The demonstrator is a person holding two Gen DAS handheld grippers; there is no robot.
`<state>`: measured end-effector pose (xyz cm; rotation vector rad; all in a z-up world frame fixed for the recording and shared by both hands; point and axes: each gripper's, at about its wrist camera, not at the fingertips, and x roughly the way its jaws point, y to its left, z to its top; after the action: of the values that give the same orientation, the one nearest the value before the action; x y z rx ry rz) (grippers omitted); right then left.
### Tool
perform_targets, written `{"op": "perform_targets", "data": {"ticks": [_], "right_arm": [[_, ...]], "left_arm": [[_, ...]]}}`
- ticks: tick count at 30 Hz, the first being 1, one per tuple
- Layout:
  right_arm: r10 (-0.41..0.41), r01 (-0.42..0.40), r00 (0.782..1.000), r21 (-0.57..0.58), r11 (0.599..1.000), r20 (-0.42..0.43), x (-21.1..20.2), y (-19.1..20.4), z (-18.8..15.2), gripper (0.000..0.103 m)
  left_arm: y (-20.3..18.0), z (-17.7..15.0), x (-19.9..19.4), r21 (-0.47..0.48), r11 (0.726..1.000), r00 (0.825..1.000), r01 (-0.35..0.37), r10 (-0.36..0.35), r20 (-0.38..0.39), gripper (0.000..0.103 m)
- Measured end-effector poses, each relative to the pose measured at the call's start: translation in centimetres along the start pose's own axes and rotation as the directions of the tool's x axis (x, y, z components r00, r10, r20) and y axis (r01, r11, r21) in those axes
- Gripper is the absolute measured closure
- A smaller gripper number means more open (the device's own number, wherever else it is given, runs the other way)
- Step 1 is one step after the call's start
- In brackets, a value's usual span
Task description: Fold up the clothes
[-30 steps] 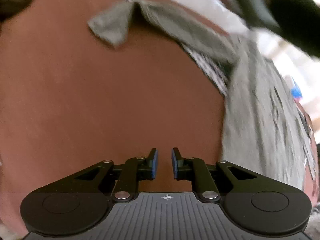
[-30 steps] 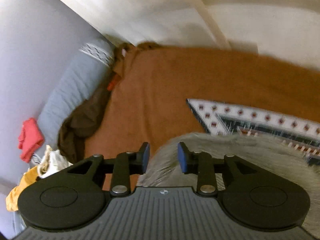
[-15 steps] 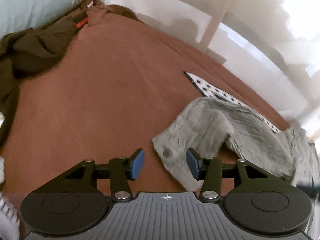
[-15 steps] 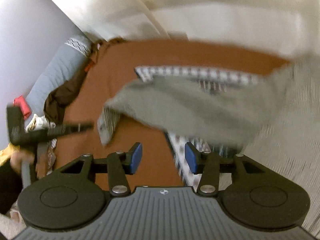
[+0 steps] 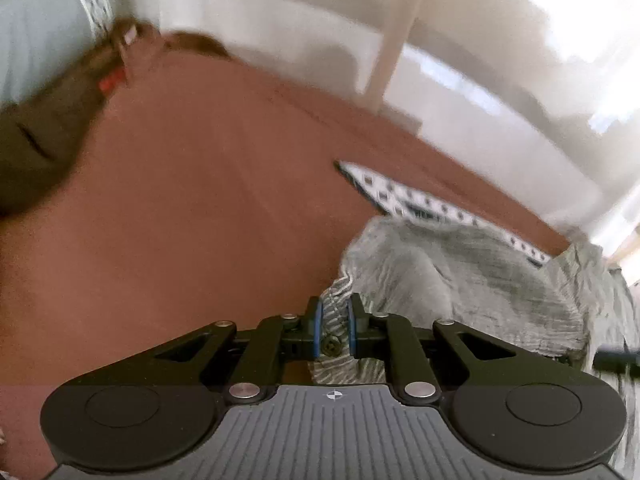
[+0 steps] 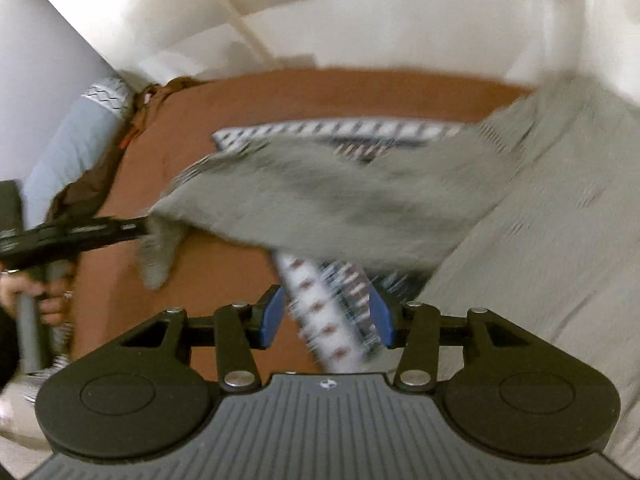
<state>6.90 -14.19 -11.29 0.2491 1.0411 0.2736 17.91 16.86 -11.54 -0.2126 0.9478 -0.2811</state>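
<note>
Grey striped cotton, one shirt (image 5: 460, 280), its buttoned cuff pinched between the blue pads of the left gripper (image 5: 334, 330), jaws clamped on the fabric. Second tool: right gripper (image 6: 326, 316), jaws apart, nothing between them but the view of cloth beneath. Two grippers, one shirt. The sleeve runs long from the left gripper away toward the shirt's body on the right; seen from the right wrist it stretches crosswise, raised off the bed, cuff end drooping. One patterned white cloth (image 6: 340, 320) lies under it. One rust-brown bedspread (image 5: 180, 220). One dark brown garment (image 5: 36, 148) bunched beside one pale blue pillow (image 5: 36, 40). White walls (image 6: 320, 12) behind.
</note>
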Motion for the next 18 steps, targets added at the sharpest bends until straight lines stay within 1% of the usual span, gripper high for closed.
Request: {"op": "perform_targets", "data": {"ticks": [3,6,8,10,11,13,15,18], "right_arm": [[-0.085,0.086,0.996,-0.044,0.995,0.041,-1.1,-2.5,2.8,0.051],[-0.184,0.191,0.981,-0.119,0.974,0.067,-1.2,-5.0,6.1,0.051],[-0.228,0.237,0.971,-0.207,0.949,0.069,-0.6,-6.2,8.3,0.051],[-0.264,0.272,0.962,-0.313,0.910,0.069,0.4,-7.3,10.3,0.050],[-0.282,0.286,0.957,-0.347,0.893,0.063,1.0,-7.8,11.1,0.050],[-0.303,0.293,0.952,-0.382,0.877,0.035,2.1,-8.9,12.4,0.050],[-0.298,0.276,0.954,-0.404,0.872,0.007,3.1,-9.8,13.4,0.050],[-0.295,0.245,0.955,-0.479,0.843,-0.031,4.5,-10.4,14.2,0.047]], "left_arm": [[1.8,0.6,-2.1,-0.002,0.999,0.999,-0.045,0.045,0.018,0.096],[3.5,0.9,-3.0,-0.020,0.997,0.997,-0.073,0.073,0.006,0.096],[4.0,0.9,-3.0,-0.018,0.997,0.997,-0.078,0.078,-0.016,0.096],[3.4,1.1,-2.5,0.009,0.996,0.995,-0.091,0.092,-0.032,0.096],[3.1,1.1,-2.3,0.023,0.995,0.994,-0.097,0.098,-0.039,0.096],[2.7,1.3,-2.0,0.045,0.994,0.994,-0.100,0.102,-0.050,0.095],[2.8,1.5,-1.9,0.060,0.993,0.992,-0.102,0.106,-0.062,0.095],[3.1,1.7,-1.7,0.064,0.993,0.991,-0.101,0.106,-0.083,0.094]]}}
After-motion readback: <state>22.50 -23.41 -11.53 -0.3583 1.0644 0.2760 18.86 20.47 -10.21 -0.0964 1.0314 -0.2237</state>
